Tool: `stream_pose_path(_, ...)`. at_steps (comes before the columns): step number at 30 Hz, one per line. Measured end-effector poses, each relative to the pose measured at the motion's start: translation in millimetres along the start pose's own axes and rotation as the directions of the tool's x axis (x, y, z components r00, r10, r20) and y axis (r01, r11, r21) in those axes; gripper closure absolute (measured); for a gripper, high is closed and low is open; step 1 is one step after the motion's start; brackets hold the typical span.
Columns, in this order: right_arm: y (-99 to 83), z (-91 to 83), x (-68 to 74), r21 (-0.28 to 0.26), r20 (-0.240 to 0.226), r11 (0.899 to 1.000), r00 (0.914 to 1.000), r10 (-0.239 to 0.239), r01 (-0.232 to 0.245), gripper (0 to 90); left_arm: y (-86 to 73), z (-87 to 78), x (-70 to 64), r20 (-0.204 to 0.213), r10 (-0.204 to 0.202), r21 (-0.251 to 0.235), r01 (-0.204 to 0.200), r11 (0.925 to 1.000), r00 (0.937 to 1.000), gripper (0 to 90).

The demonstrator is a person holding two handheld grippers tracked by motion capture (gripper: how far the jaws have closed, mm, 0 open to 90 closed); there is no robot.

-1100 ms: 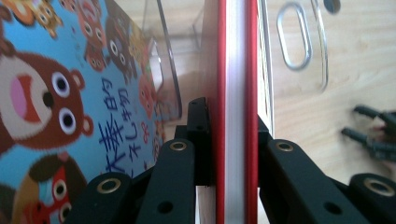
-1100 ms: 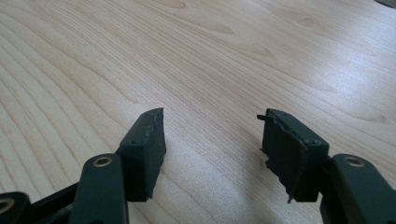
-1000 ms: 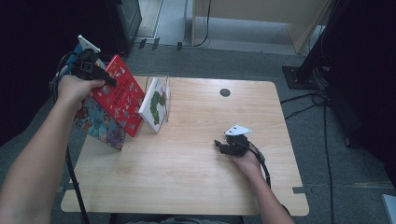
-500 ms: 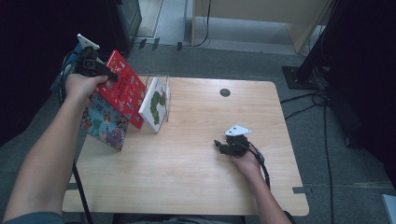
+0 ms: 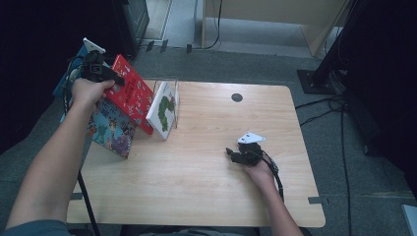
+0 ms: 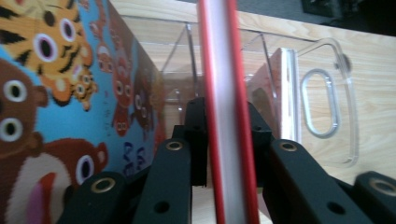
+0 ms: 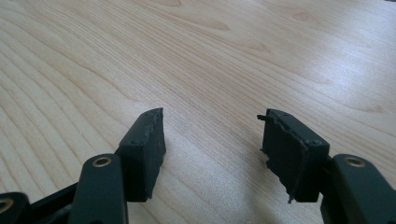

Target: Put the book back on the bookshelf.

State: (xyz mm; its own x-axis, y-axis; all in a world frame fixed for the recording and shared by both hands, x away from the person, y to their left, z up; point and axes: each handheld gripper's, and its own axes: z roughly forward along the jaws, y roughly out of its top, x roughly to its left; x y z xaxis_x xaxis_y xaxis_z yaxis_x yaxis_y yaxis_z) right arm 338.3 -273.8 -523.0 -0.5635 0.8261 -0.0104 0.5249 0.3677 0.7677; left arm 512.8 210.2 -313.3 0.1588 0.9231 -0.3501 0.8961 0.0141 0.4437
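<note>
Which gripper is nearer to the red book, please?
Left: the left gripper is clamped on the red book at its upper edge, while the right gripper rests open across the table.

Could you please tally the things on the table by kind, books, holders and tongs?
Books: 3 - red book, blue animal book, white book
Clear holders: 1
Tongs: 2 - left tongs, right tongs
Total: 6
</note>
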Motion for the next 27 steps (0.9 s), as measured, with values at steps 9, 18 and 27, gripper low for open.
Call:
stream_pose_path(9,0.0,0.1,-0.8,0.003,-0.005,1.000,0.9999,0.016,-0.016,39.2,1.2,-18.0,4.8,0.047,-0.036,-0.027,0.037,0.9989,0.9983,60.2)
stream_pose_path(18,-0.3,-0.2,-1.0,0.006,-0.007,1.000,0.9996,0.028,-0.027,38.9,-1.8,-46.4,-3.4,0.003,0.014,-0.033,-0.014,0.9993,0.9999,48.9)
stream_pose_path(27,-1.1,-1.0,-1.5,0.012,-0.024,1.000,0.9994,0.025,-0.025,35.0,-22.7,-66.4,-12.4,0.063,0.063,-0.074,-0.059,0.9955,0.9960,48.2)
